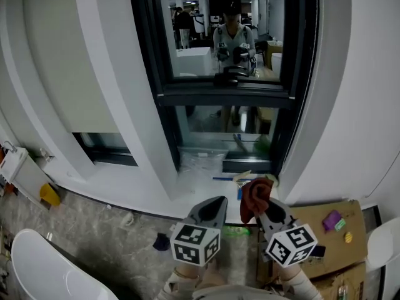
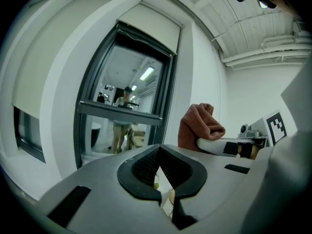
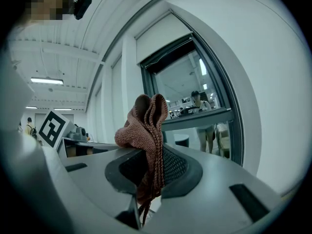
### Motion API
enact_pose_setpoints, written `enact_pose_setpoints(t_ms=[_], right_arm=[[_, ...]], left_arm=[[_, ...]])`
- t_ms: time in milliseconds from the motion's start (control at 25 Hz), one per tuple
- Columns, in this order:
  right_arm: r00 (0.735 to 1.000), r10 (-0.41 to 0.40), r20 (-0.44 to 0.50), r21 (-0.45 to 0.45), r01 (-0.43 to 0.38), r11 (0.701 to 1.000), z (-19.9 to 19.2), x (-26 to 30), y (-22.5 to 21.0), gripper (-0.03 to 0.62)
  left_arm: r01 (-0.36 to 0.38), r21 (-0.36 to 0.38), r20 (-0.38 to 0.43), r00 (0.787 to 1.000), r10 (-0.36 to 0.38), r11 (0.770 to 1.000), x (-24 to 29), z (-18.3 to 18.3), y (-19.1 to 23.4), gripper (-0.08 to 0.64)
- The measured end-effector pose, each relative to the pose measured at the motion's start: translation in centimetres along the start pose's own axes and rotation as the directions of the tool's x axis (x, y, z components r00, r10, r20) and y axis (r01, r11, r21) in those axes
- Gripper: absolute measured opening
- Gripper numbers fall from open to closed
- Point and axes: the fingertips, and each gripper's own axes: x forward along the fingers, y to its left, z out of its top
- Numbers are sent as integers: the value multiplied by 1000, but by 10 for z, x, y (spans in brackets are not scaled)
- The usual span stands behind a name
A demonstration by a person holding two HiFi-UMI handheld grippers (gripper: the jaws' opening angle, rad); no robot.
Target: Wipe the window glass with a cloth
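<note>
A rust-brown cloth (image 1: 255, 195) sticks up bunched from my right gripper (image 1: 261, 209), which is shut on it; the cloth (image 3: 147, 130) fills the gap between the jaws in the right gripper view. My left gripper (image 1: 212, 210) is beside it at the bottom centre, shut with nothing in it; its jaws meet in the left gripper view, where the cloth (image 2: 200, 126) shows to the right. The dark-framed window glass (image 1: 225, 30) stands ahead and above both grippers, apart from them, mirroring a person. The window (image 2: 122, 111) (image 3: 195, 101) shows in both gripper views.
A white sill (image 1: 187, 186) below the window carries a clear plastic container (image 1: 201, 161) and small items. Cardboard boxes (image 1: 325, 236) lie at the right, a white object (image 1: 37, 274) at lower left, a yellow item (image 1: 50, 194) by the left wall.
</note>
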Motion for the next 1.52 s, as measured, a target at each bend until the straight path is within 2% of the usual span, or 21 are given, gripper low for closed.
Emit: enact_pose_setpoints(t_ms=[680, 1160, 1360, 1520], right_arm=[[1000, 10, 9, -8, -10, 1000, 37, 190, -40, 51], [998, 40, 58, -130, -32, 991, 92, 310, -64, 51], [994, 67, 89, -180, -50, 982, 127, 348, -66, 51], [989, 98, 109, -257, -67, 964, 166, 376, -65, 51]], left_arm=[[-13, 25, -29, 999, 14, 1000, 104, 63, 156, 5], [-3, 50, -35, 999, 5, 999, 172, 115, 249, 5], [16, 66, -29, 999, -14, 998, 193, 143, 270, 5], [3, 71, -14, 1000, -2, 997, 207, 167, 285, 5]])
